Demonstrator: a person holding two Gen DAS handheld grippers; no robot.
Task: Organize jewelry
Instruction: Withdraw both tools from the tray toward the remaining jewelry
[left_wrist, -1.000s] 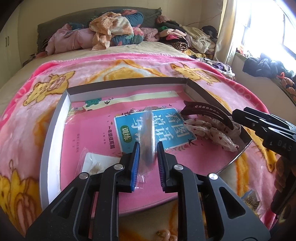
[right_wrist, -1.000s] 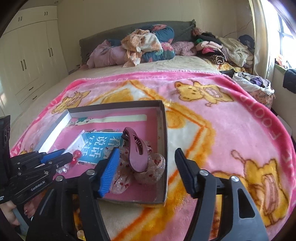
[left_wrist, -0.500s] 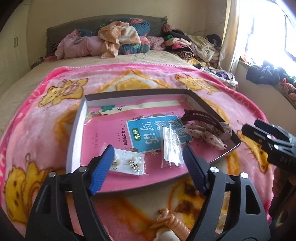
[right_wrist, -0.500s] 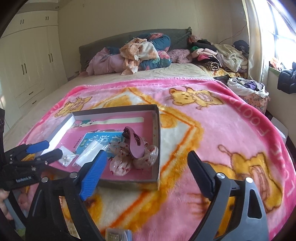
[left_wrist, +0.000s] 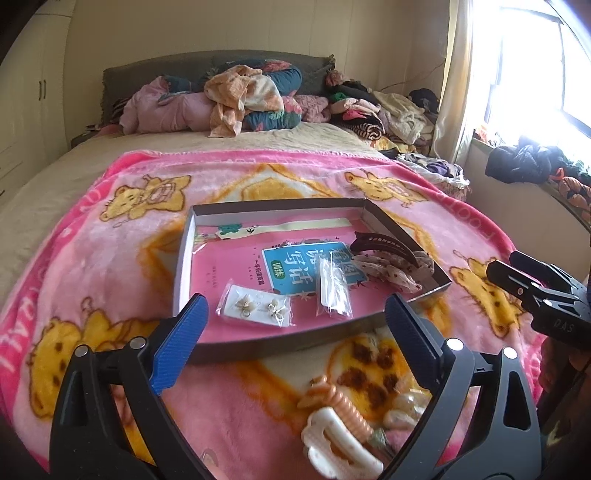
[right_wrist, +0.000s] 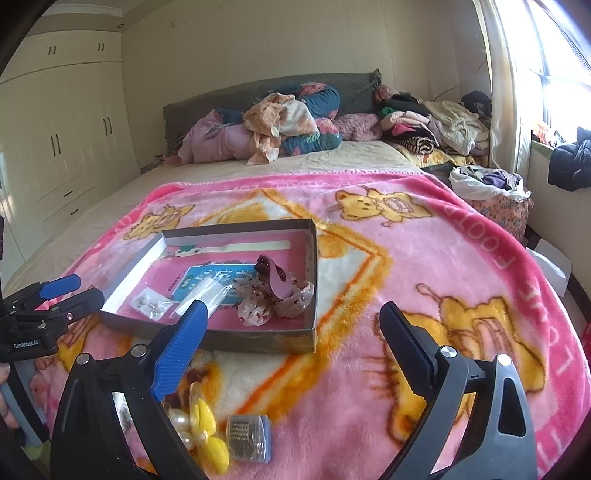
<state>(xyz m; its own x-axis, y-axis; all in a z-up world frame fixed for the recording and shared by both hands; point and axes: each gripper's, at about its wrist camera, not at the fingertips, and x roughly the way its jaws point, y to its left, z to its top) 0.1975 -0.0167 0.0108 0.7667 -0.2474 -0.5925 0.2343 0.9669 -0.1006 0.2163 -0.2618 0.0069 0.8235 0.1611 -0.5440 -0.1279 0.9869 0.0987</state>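
Both grippers hang over the near edge of the pink blanket (right_wrist: 461, 258), jaws spread wide and nothing between them; both have just been opening. The left gripper (left_wrist: 295, 328) has the shallow box (left_wrist: 184, 258) straight ahead of its jaws, with the earring card (left_wrist: 256, 308) just past its blue pad and the clear sachet (left_wrist: 332, 288) lying a little further in. The dark hair claw (left_wrist: 384, 245) sits on a spotted scrunchie toward the box's right wall.

What is left to tidy lies below and short of the jaws: a cream claw clip (left_wrist: 332, 439) and an orange spiral tie (left_wrist: 343, 402) under the left gripper, and a yellow piece (right_wrist: 207, 432) and a small blue packet (right_wrist: 249, 437) under the right gripper (right_wrist: 291, 339).

I would drop each gripper almost straight down, jaws kept wide, and straddle one item at a time (the pile is tangled, so a sloppy pinch may drag a neighbour). The clip wants a grip across its body, not its teeth.
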